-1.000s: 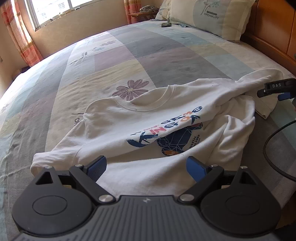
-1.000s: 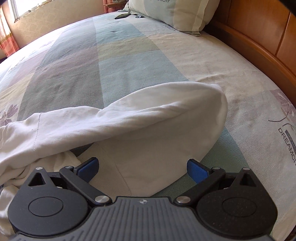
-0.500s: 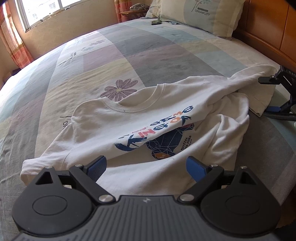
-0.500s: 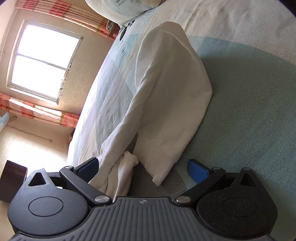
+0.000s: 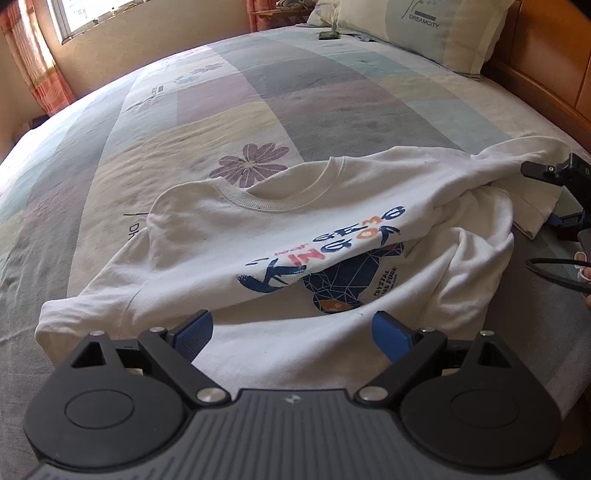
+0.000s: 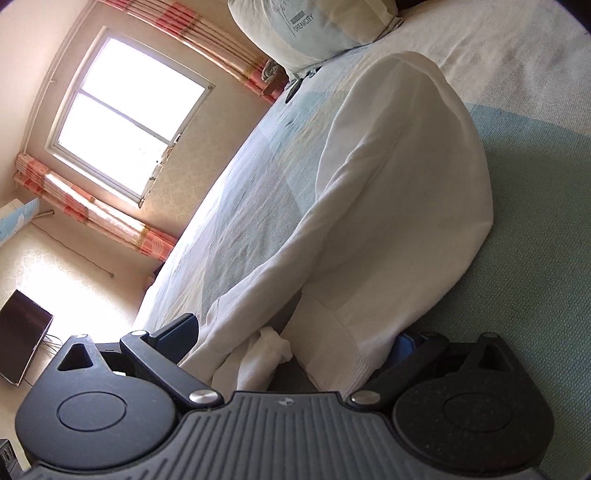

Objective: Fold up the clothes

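The right claw (image 6: pixel 291 343), turned on its side, has its fingers wide around the sleeve (image 6: pixel 388 229) cuff, so closing now may pinch only one layer or the bunched cloth beside it and drag the fold crooked. The left claw (image 5: pixel 291 332) hovers wide and empty over the hem of the white shirt (image 5: pixel 288 236), which lies rumpled on the bed (image 5: pixel 258 92). Since a second ago the right claw has rolled over and closed in on the cuff; the left has barely moved.

Bed (image 5: pixel 332 92) wore pastel patchwork sheet with purple flower print (image 5: pixel 249 168). Pillow (image 5: pixel 421 29) lay against wooden headboard (image 5: pixel 546 55). Window (image 6: pixel 125 122) flanked by orange curtains (image 6: pixel 92 214); dark screen (image 6: pixel 20 336) beyond.
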Tool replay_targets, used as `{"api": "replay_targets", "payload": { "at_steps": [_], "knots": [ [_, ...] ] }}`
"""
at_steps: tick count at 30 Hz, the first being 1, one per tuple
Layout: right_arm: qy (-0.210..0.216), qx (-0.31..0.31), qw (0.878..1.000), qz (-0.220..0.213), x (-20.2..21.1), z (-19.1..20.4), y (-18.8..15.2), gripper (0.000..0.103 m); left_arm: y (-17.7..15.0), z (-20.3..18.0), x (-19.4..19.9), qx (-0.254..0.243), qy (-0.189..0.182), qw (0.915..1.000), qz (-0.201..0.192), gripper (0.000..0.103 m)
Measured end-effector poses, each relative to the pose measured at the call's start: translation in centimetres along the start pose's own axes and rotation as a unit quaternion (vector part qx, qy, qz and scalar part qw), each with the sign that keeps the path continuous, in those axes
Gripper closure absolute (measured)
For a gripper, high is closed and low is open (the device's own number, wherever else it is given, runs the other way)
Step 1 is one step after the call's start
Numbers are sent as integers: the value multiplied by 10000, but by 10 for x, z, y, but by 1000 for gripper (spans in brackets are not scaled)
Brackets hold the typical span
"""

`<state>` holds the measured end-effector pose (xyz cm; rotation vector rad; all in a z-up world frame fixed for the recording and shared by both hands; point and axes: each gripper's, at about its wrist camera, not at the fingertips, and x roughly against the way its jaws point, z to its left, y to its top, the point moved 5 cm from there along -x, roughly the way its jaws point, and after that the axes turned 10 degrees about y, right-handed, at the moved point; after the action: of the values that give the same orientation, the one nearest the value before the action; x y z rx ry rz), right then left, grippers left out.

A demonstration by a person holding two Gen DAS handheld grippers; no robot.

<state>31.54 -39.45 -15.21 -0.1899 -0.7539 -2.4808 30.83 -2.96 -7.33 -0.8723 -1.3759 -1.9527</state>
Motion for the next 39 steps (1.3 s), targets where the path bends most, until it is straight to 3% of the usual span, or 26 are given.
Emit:
{"api": "replay_targets", "payload": {
  "at_steps": [5, 8, 10, 11, 13, 24, 29, 35, 39],
  "knots": [
    [-47, 54, 9998, -164, 0, -5, 0, 8, 0, 6, -3, 60, 31, 10000, 31, 10],
    [-123, -109, 9995, -271, 7, -17, 1, 30, -1, 7, -3, 45, 14, 10000, 38, 10],
    [-172, -402, 9983, -382, 13, -30, 3, 62, -2, 7, -3, 34, 2, 10000, 43, 10],
    [-196, -573, 9973, -425, 15, -38, 4, 70, -2, 7, -4, 29, -3, 10000, 45, 10],
    [-248, -870, 9946, -502, 17, -49, 4, 100, -3, 8, -4, 18, -15, 10000, 49, 10],
    [-71, -1331, 9877, -820, -1, -55, 0, 100, -7, 9, -7, -38, -71, 9999, 104, 10],
    [-315, -877, 9932, -697, -7, -50, 2, 103, -10, 8, -13, -2, -66, 9998, 196, 10],
    [-359, -978, 9938, -398, -8, -53, 14, 103, -7, -1, -12, -61, -150, 9998, 142, 10],
    [-730, -752, 9941, -287, -7, -43, 35, 99, -4, -8, -11, -77, -160, 9998, 134, 10]
  ]
}}
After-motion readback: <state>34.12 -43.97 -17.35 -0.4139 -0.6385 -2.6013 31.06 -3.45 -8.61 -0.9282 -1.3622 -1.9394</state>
